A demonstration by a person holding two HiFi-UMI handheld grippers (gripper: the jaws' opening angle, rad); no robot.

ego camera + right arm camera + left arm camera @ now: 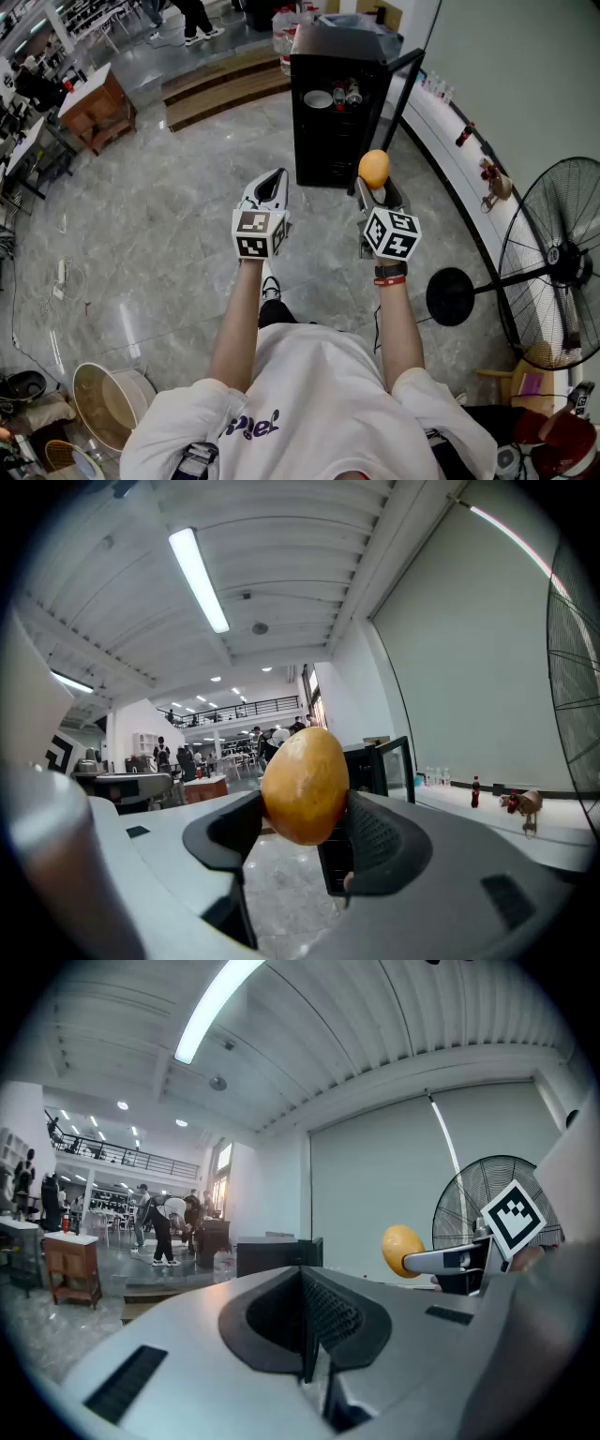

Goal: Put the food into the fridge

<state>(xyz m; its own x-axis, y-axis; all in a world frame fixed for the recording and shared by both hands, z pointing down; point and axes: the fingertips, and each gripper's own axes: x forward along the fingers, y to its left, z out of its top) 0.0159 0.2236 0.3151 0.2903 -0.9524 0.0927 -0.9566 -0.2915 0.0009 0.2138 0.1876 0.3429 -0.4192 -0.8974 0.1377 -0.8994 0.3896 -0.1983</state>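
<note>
In front of the open black fridge, the right gripper clamps a yellow-orange fruit between its pads, apart from the shelves. The left gripper hangs beside it, jaws pressed together, empty.

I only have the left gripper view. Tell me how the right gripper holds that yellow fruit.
Observer: Right gripper view: the right gripper has its fingers pinching the fruit from both sides.
Operator: Report the fridge.
Observer: Head view: the fridge stands open, just beyond the fruit.
Operator: Check inside it.
Observer: Near its top sit a white bowl and two small containers.
</note>
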